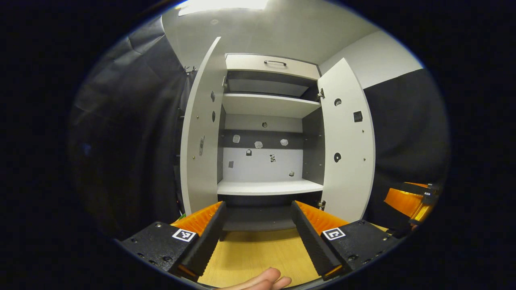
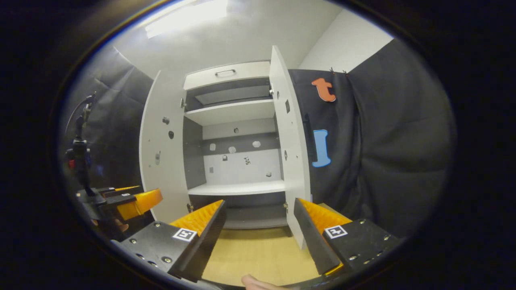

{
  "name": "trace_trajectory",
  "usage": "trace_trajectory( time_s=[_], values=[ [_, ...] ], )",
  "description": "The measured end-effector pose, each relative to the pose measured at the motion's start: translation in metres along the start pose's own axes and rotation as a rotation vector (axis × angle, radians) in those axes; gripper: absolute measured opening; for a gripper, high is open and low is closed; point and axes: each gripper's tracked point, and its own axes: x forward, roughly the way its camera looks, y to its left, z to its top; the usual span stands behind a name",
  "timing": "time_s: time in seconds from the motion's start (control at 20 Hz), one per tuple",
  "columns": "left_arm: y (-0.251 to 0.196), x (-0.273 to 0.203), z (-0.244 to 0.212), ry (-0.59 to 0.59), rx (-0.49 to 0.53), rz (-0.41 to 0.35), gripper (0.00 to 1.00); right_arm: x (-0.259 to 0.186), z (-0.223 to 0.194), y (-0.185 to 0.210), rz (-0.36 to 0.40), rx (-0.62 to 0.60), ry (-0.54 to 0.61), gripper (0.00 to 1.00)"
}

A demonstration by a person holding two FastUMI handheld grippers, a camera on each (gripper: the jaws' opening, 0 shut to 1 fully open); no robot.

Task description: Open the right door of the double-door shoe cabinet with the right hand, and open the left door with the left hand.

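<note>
— Straight ahead of both grippers, what is standing there?

— At the far side of the wooden floor (image 1: 258,249) the shoe cabinet (image 1: 266,121) is standing with both doors swung wide. From the left gripper view, the left door (image 1: 200,133) is angling out on the left and the right door (image 1: 347,141) on the right, and the pale shelves (image 1: 269,187) inside are showing between them (small marks are dotting the back panel). A drawer with a dark handle (image 1: 275,62) is sitting across the top.

— And the left gripper?

— The left gripper (image 1: 258,217) is hanging near the floor in front of the cabinet, its fingers spread apart and gripping nothing. A fingertip (image 1: 262,280) of the person's hand is peeking in at the bottom edge.

— The right gripper?

— In its own view the right gripper (image 2: 260,217) is likewise released, fingers parted around bare floor, just near the lower corner of the right door. It is also appearing at the far right of the left gripper view.
</note>
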Motion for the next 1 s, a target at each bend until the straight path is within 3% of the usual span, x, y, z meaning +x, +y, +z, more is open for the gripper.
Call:
trace_trajectory(
  time_s=[0.1,0.4,1.0],
  values=[
    [-0.004,-0.001,-0.001,0.005,-0.014,-0.016,0.98,-0.002,-0.003,0.004,0.003,-0.008,-0.001,0.99],
    [0.009,0.001,0.004,-0.023,-0.001,0.037,0.98,-0.007,-0.002,0.019,0.016,-0.032,-0.007,1.00],
    [0.006,0.001,0.005,-0.028,-0.009,0.023,0.97,-0.018,0.010,0.032,0.032,-0.050,-0.056,0.95]
  ],
)
